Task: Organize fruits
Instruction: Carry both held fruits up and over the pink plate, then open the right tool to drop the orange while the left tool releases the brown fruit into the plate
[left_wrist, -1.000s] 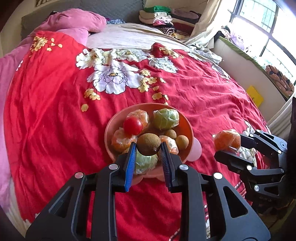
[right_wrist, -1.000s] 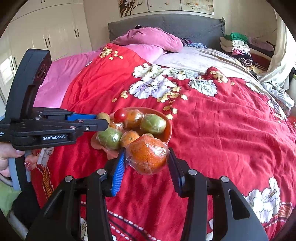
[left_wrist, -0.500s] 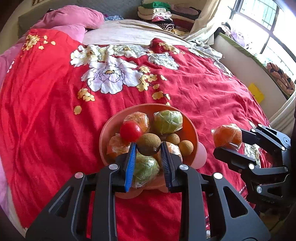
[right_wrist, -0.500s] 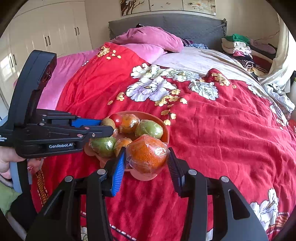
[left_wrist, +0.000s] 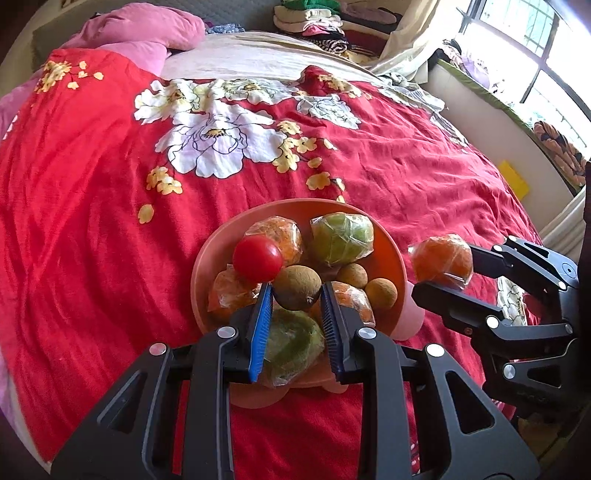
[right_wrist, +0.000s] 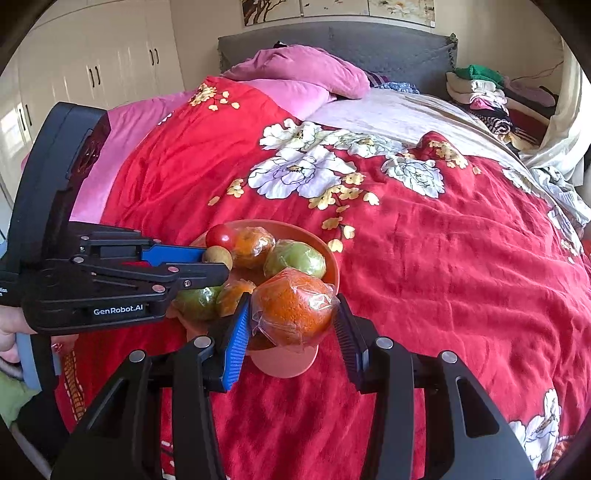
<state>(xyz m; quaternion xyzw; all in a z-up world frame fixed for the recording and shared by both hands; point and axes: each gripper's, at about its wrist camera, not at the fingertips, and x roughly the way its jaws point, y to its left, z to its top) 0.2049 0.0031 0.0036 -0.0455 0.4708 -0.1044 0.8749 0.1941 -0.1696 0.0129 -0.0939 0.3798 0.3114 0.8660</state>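
A bed (left_wrist: 92, 229) is covered by a red floral quilt (right_wrist: 443, 258). An orange bowl (left_wrist: 391, 258) of fruit is set on the quilt at its 6 o'clock edge. Pink pillows (right_wrist: 303, 74) are laid at 12 o'clock, folded clothes (right_wrist: 476, 88) at 2 o'clock.

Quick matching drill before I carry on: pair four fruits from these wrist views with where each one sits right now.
Things:
1. brown kiwi
2. wrapped orange
3. red tomato
4. wrapped green fruit

Places:
A. far side of the orange bowl
B. clamped in the right tongs
C. clamped in the left tongs
D. atop the pile, left side of the bowl

Pairs: 1-C, 2-B, 3-D, 4-A
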